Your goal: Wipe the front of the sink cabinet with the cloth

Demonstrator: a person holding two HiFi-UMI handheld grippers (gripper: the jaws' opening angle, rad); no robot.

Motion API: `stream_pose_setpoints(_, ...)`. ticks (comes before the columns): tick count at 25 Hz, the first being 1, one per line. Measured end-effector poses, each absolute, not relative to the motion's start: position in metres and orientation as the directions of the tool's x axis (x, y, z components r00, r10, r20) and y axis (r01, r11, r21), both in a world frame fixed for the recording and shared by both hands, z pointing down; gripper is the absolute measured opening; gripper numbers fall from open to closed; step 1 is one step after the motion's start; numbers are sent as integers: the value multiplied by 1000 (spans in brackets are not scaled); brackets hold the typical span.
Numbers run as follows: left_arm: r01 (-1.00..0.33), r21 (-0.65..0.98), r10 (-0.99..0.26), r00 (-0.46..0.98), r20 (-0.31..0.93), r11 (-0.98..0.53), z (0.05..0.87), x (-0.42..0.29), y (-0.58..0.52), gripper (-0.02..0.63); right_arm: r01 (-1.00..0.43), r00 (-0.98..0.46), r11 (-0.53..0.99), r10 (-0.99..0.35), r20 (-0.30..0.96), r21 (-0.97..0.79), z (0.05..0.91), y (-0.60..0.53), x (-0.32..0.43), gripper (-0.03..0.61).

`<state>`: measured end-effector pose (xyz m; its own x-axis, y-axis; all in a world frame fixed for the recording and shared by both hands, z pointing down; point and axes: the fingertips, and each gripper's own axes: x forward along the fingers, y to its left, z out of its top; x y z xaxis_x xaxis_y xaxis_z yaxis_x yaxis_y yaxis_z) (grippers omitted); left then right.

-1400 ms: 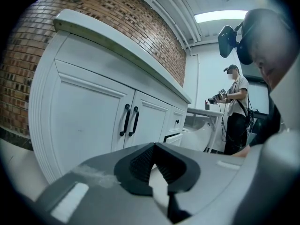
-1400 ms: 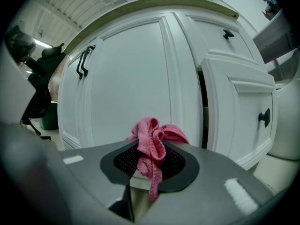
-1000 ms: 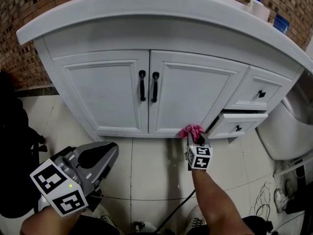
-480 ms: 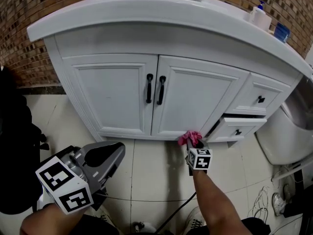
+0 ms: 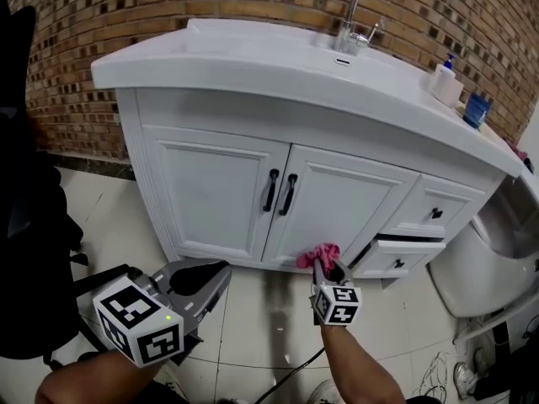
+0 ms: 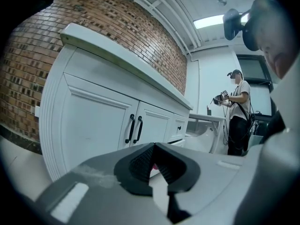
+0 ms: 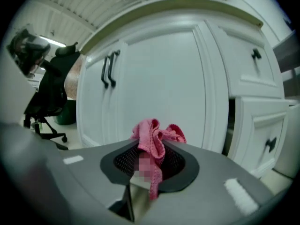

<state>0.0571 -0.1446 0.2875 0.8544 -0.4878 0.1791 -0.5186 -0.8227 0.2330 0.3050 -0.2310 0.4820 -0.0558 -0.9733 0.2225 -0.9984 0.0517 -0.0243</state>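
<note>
Near the lower edge of the right cabinet door (image 5: pixel 341 200), my right hand-held gripper (image 5: pixel 327 269) pinches the pink cloth (image 5: pixel 317 255), so I should press it flat and wipe in even strokes, while the left hand-held gripper (image 5: pixel 209 278) hangs closed and empty.

My head view looked steeply down from above onto the cabinet (image 5: pixel 210 192) front and floor (image 5: pixel 253 310). The left gripper view sat low, well back at the left, facing along the front slantwise. The right gripper view sat low, near the right door (image 7: pixel 159 78). All three shared the handles (image 5: pixel 271 190)
</note>
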Motion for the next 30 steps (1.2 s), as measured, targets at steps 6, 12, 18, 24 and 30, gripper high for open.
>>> stream_pose_setpoints(6,-518,235,-489,855,172,-822,284,51,-142,6,-996,-83,78,-984,-157,40,317,-223,258,101)
stream_pose_setpoints(12,-516,238,-487,856,173,-823,285,49,-142,6,-996,-79,65,-942,-326,56,218,-220,241,101)
stream_pose_setpoints(18,-521,238,-490,853,179,-820,289,49,-144,6,-1000,-7,16,-946,-325,-23,195,-246,258,101)
stream_pose_setpoints(24,-526,239,-488,849,203,-816,297,50,-148,6,-1000,17,-18,-941,-339,-1,188,-259,260,101)
stream_pose_setpoints(30,-520,246,-481,853,201,-818,297,48,-148,6,-998,11,-34,-932,-361,59,198,-259,257,100)
